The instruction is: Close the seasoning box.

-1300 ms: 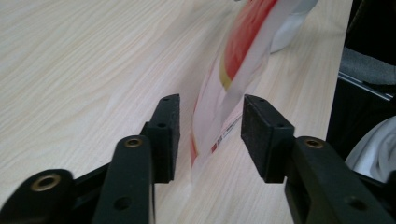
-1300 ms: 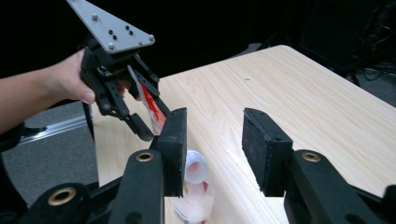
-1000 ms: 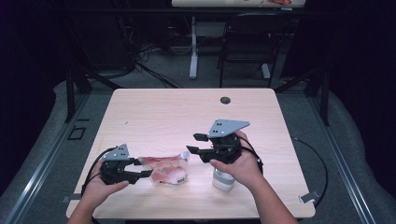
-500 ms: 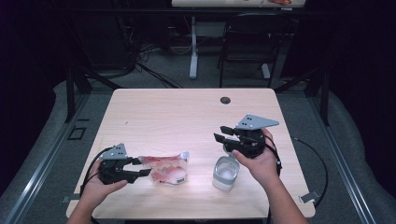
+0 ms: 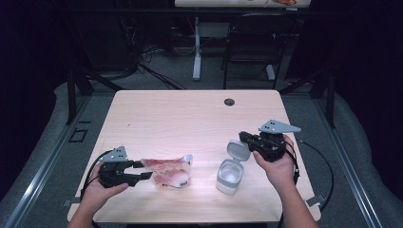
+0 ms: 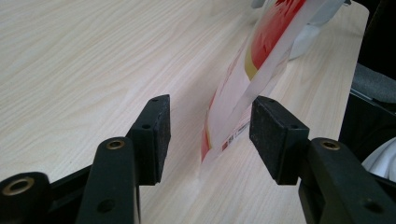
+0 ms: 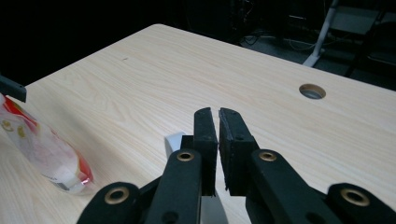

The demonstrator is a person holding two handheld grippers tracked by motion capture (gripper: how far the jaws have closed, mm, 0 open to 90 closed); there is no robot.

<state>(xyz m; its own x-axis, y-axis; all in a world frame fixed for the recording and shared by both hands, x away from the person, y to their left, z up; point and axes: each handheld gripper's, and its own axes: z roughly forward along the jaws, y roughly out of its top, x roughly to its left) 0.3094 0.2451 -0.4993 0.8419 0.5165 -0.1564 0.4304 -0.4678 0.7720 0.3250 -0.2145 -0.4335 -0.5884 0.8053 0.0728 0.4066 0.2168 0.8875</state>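
Though the packet (image 6: 261, 60) bears red-and-yellow print — none reads clearly.

Dark room, grey floor (image 5: 157, 85), black chair (image 5: 252, 42) behind table (image 5: 190, 118)

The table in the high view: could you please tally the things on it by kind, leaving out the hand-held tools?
Plastic snack bags: 1
White flip-lid containers: 1
Total: 2
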